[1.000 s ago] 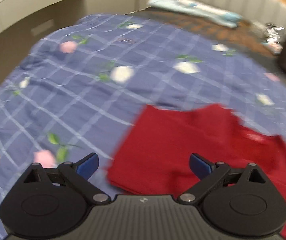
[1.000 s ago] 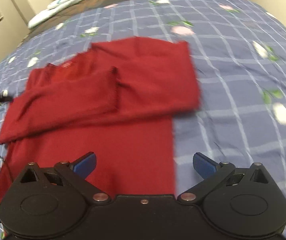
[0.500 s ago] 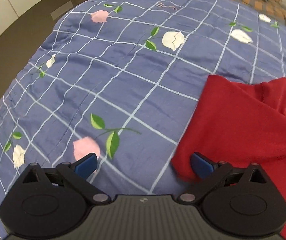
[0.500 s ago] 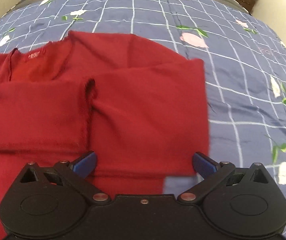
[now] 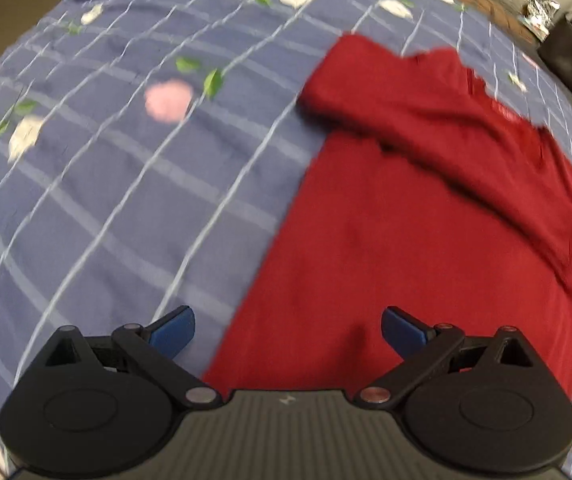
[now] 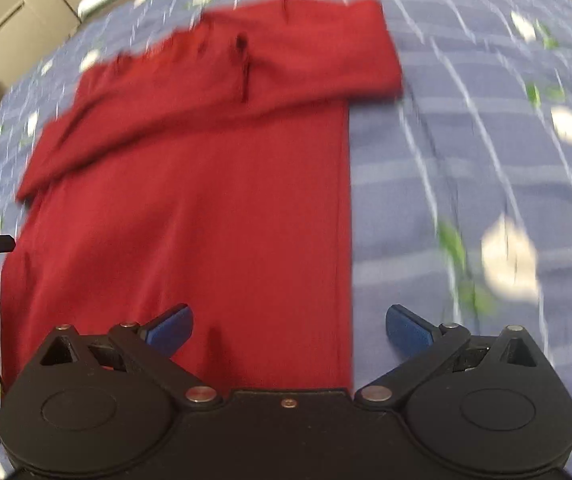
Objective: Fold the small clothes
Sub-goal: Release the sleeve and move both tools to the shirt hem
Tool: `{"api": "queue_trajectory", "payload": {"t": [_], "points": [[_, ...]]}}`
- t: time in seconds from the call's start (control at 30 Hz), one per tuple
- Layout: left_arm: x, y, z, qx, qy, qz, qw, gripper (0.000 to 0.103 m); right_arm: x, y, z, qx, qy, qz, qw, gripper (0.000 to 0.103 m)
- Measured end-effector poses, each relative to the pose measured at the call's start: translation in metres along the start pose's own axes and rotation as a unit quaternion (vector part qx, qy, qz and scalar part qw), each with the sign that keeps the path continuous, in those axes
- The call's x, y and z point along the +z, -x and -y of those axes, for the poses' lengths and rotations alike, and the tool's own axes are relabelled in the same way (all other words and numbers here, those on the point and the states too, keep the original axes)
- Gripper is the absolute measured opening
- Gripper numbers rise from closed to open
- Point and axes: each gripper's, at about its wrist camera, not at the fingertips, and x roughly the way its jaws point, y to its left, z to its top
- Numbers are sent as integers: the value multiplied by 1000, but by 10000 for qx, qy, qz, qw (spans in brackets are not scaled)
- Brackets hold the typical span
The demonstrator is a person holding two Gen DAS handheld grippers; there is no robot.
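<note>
**Folding a red top: both tools hover at the hem, nothing gripped**

Lying flat on the bed, the red top [image 6: 214, 184] rests on a blue checked bedspread [image 5: 106, 184] with flower prints. Both sleeves are already turned in across the chest, overlapping near the collar end. The body runs as a long panel toward the near edge of the bed, where the hem sits just under both cameras.

Left tool [image 5: 287, 330]: jaws spread wide, holding nothing. It sits over the top's left side edge, one blue finger above the bedspread, the other above red cloth.

Right tool [image 6: 289, 328]: jaws also spread wide, empty, straddling the top's right side edge in the same way.

Handling, as judged: thin, soft knit, light and limp. It will drape and sag from any pinch point, and it may drag a little on the bedspread. Not fragile. The folded sleeves lie loose, so a quick lift could shake them open.

Where to take hold: the two hem corners, one per tool, pinching both layers together. Then carry the hem up toward the collar, keeping the tools level so the fold stays square.

Both views are motion-blurred; fine seams and the exact hem line are not readable.
</note>
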Motion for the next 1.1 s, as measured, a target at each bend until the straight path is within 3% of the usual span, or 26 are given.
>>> {"api": "queue_trajectory", "payload": {"t": [0.13, 0.27, 0.37, 0.53, 0.7, 0.83, 0.97, 1.1], "points": [[-26, -1, -16, 349, -68, -408, 9985, 102, -35, 4, 0, 31, -145, -440, 9989, 103], [-45, -8, -32, 898, -292, -894, 9915, 102, -64, 3, -4, -253, 149, -900, 9955, 103], [-59, -3, -44, 753, -400, -955, 9918, 102, -80, 5, -4, -422, 339, -1011, 9934, 103], [-82, 10, -59, 662, -884, -1040, 9884, 102, -100, 19, -2, -607, -24, -929, 9938, 103], [-101, 38, -83, 595, -1086, -819, 9889, 102, -132, 36, -5, -874, -412, -711, 9928, 103], [-112, 60, -89, 757, -1693, -485, 9814, 102, -162, 48, -7, -837, -814, -619, 9912, 103], [-128, 77, -79, 809, -2529, -82, 9641, 102, -190, 69, -31, -697, -207, -362, 9967, 103], [-139, 84, -59, 488, -3069, 133, 9504, 103, -210, 70, -57, -841, 661, -570, 9926, 103]]}}
